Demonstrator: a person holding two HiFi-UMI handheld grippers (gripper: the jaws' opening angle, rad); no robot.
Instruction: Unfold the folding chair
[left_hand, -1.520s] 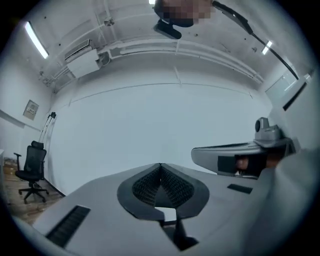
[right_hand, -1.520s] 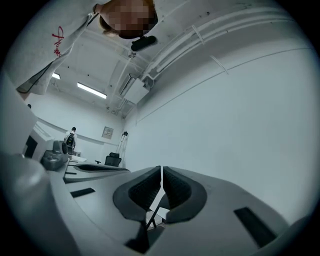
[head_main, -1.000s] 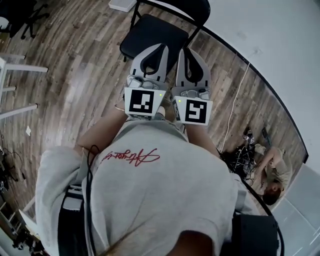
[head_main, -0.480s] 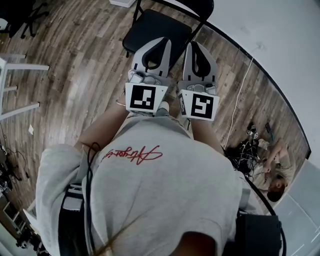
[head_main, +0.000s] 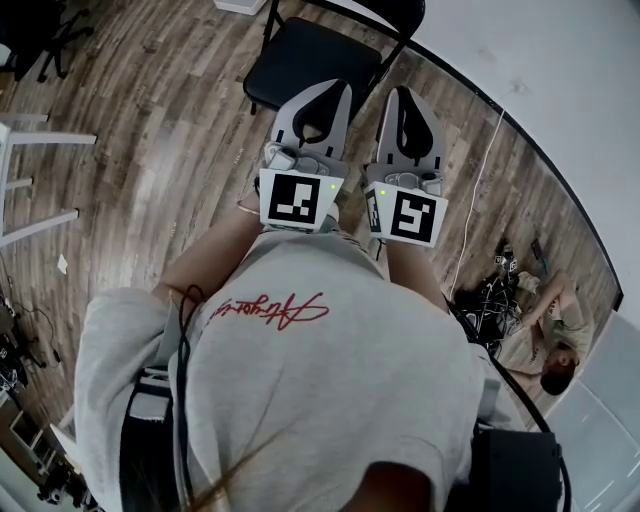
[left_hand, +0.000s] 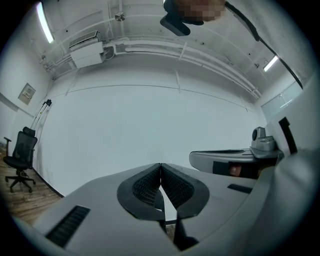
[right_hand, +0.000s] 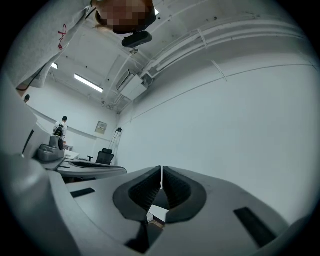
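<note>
The black folding chair (head_main: 312, 58) stands opened out on the wood floor, its seat flat and its backrest towards the white wall. In the head view my left gripper (head_main: 333, 92) and right gripper (head_main: 404, 95) are held side by side in front of the person's chest, their tips over the seat's near edge. Neither touches the chair. In the left gripper view the left gripper (left_hand: 160, 165) has its jaws shut with nothing between the pads. The right gripper (right_hand: 162, 169) is likewise shut and empty in its own view. Both point level at the bare wall.
White table legs (head_main: 35, 140) stand at the left and a black office chair (left_hand: 20, 160) is farther off. A white cable (head_main: 475, 195) runs along the floor by the wall. A person (head_main: 545, 345) sits on the floor at the right among cables.
Both grippers stay shut and side by side. The head view has shifted a little, so they sit slightly lower and further right in the picture.
</note>
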